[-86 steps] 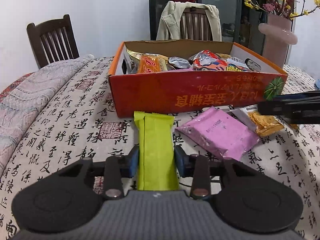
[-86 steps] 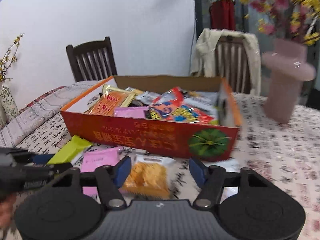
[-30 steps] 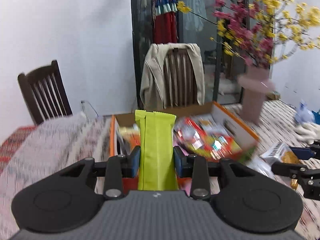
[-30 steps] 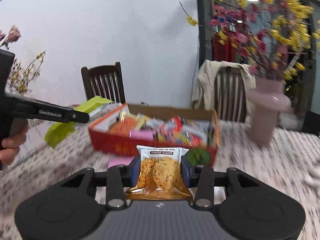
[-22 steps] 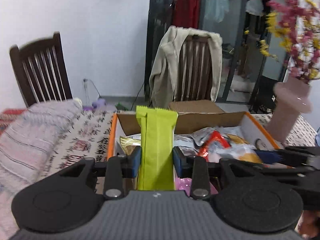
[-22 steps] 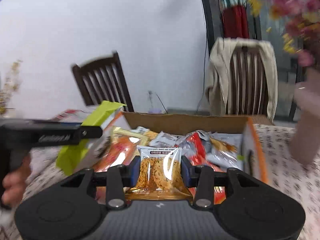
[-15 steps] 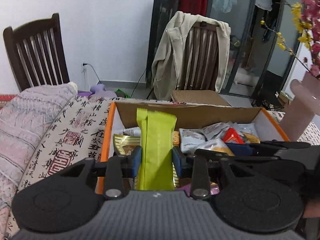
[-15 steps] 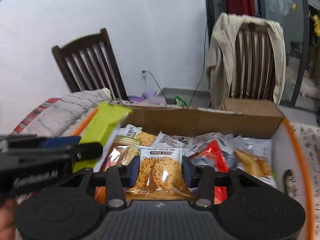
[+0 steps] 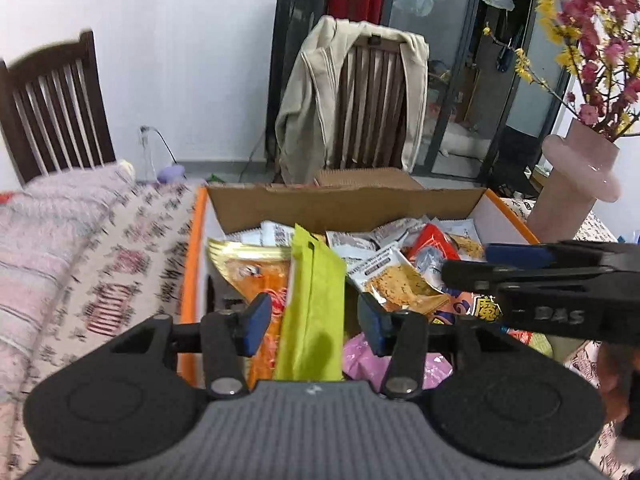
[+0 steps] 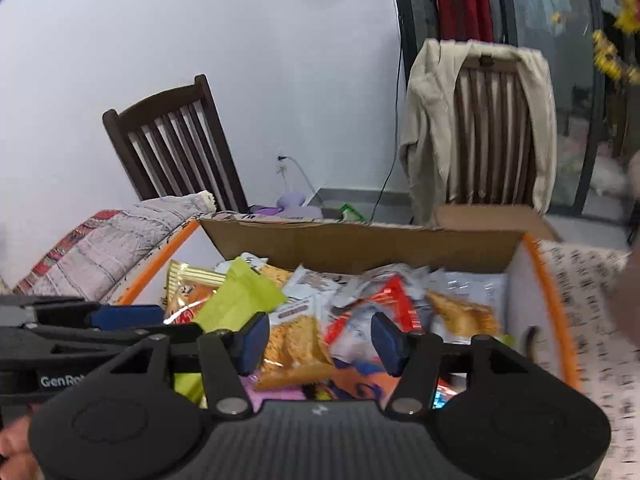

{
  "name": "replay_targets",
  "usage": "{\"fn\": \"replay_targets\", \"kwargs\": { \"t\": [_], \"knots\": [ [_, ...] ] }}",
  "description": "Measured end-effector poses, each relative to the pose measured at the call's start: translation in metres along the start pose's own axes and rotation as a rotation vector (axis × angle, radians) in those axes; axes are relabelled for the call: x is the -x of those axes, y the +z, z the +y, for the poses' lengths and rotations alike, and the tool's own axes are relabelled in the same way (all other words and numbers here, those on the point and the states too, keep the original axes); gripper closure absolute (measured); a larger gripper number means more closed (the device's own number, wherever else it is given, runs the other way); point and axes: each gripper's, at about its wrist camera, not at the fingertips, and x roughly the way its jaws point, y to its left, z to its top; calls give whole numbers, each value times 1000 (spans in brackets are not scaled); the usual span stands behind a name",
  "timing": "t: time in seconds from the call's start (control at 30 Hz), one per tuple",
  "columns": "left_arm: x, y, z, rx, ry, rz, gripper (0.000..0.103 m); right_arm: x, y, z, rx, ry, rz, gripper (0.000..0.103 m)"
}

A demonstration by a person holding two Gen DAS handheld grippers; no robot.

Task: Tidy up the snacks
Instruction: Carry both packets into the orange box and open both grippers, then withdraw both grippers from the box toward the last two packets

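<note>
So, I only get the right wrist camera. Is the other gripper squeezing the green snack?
Observer: No. The left gripper has just been opening its jaws. Its pads stand clear of the green snack, with a gap on each side.
Operator: And what's that pink blur at my right edge?
Observer: A pink vase holding red and yellow flowers. It stands just past the right end of the box.
</note>
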Motion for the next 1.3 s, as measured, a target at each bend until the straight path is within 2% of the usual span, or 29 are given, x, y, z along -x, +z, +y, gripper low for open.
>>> {"fn": "replay_targets", "kwargs": {
  "t": [0.27, 0.4, 0.47, 0.63, 0.8, 1.03, 1.17, 1.3],
  "knots": [
    [62, -2, -1, -5, 51, -52, 53, 73, -8, -16, 38, -72, -63, 47],
    [106, -16, -9, -23, 71, -97, 39, 112, -21, -24, 34, -95, -90, 45],
    [127, -28, -16, -37, 81, -121, 35, 132, -32, -27, 28, -101, -107, 41],
    [180, -75, -33, -59, 73, -164, 25, 179, -73, -28, 23, -99, -131, 37],
    [216, -125, -48, -71, 66, -173, 22, 222, -125, -20, 29, -86, -164, 31],
    [250, -200, -55, 2, 57, -137, 17, 270, -196, 8, 60, -90, -191, 26],
    [258, -240, -58, 20, 52, -70, 17, 291, -238, 20, 61, -71, -182, 19],
    [270, -272, -56, 39, 51, -29, 17, 308, -276, 32, 59, -141, -187, 15]
  ]
}}
